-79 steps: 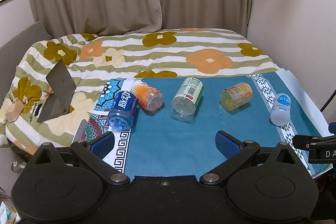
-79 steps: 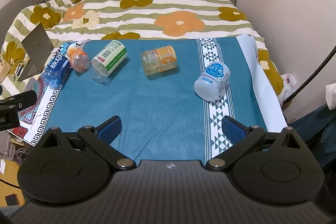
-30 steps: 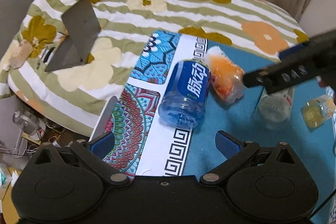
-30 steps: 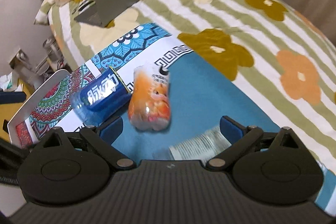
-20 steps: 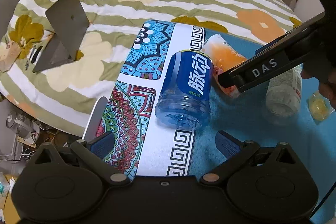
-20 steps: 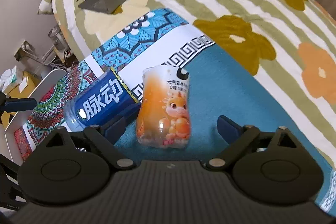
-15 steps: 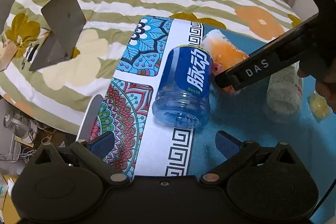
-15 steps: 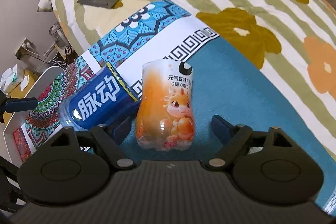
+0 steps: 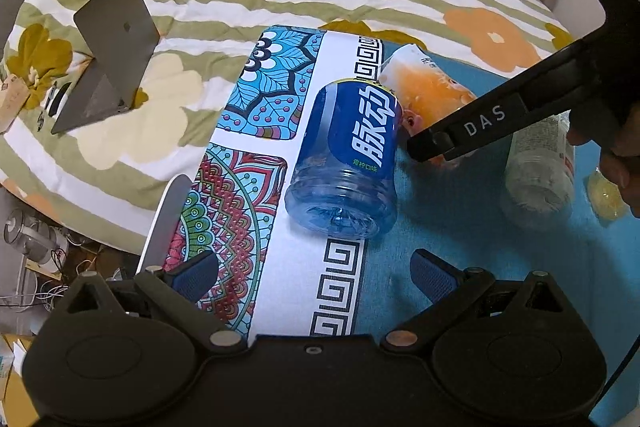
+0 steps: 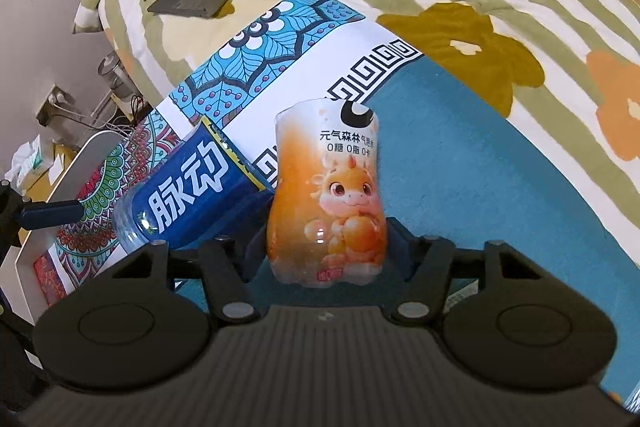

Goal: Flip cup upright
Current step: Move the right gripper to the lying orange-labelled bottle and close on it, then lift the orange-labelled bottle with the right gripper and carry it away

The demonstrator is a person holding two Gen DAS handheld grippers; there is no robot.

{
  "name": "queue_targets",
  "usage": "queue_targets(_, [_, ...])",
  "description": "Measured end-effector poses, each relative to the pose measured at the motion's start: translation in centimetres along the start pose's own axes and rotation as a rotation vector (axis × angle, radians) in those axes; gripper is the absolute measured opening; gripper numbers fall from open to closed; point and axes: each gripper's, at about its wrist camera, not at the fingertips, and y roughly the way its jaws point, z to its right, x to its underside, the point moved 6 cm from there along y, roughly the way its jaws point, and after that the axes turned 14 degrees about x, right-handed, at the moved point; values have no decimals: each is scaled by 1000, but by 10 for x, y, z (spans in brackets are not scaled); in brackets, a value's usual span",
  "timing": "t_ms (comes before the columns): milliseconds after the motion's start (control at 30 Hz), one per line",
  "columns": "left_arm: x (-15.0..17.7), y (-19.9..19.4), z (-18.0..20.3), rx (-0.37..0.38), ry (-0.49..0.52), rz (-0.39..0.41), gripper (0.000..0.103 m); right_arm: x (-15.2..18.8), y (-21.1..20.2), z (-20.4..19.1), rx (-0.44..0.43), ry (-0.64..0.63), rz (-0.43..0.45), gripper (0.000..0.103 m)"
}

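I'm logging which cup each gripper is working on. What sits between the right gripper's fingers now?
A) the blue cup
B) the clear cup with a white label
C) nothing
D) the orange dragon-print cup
D: in the right wrist view the right gripper has its fingers pressed on both sides of the orange dragon-print cup, with the blue cup lying beside it.

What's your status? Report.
Right gripper shut on orange cup, cup still on its side. Left gripper open, empty. Blue cup lies touching the orange cup.
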Motion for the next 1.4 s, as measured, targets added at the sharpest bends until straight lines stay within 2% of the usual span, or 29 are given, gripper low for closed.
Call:
queue_targets(267, [1, -17, 4, -26, 12, 32, 103, 7, -23, 5, -1, 36, 34, 76])
queue_targets(533, [9, -46, 27, -51, 31, 82, 103, 35, -77, 16, -14, 100, 93, 76])
queue_targets(767, [33, -71, 62, -71, 48, 130, 103, 88, -126, 37, 7, 160, 137, 76])
queue_targets(967, [59, -77, 92, -66, 74, 123, 103, 145, -153, 53, 26, 197, 138, 76])
queue_targets(1133, [74, -69, 107, -36, 98, 95, 103, 189, -155, 62, 44, 267, 109, 76])
queue_targets(1267, [82, -56, 115, -9, 129, 56, 103, 221, -143, 57, 44, 368, 68, 76])
queue_targets(1400, [88, -44, 117, 12, 170, 26, 103, 245, -126, 50, 90, 461, 39, 76])
